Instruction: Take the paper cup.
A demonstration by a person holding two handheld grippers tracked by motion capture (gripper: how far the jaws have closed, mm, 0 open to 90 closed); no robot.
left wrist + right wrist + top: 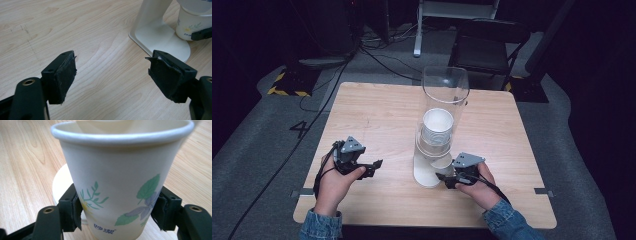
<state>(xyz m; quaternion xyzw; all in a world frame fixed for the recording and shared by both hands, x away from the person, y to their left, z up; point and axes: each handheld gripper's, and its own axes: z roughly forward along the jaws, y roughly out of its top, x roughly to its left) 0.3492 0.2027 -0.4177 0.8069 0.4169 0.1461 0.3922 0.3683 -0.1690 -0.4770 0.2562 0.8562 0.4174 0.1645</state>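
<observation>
Between the 2 black jaws of my right gripper (117,207) sits a paper cup (120,177), white with a printed pattern of green leaves and a pale purple flower. Both pads press against its lower wall, 1 on each side, so I am grasping the cup near its base. Its rolled rim rises above the jaws, and the cup stands upright. Just behind it lies the round white base of the cup dispenser (61,185), flat on the wooden table (22,157).

In the high view my right gripper (448,179) is at the foot of the dispenser (444,95), a tall clear tube on a white stand. A stack of white cups (437,131) fills the lower part of the tube, directly above the cup I hold. My right hand (479,184) wraps the gripper from behind, with a denim sleeve (507,220) at the wrist.

Well apart, off to the other side of the dispenser, my left gripper (373,167) hovers over bare table (377,110). In the left gripper view its jaws stand wide apart with nothing between them, released. Ahead and to the right of them I see the white stand (160,35), and beside it the held cup (188,27) with a tip of my right gripper touching it.
</observation>
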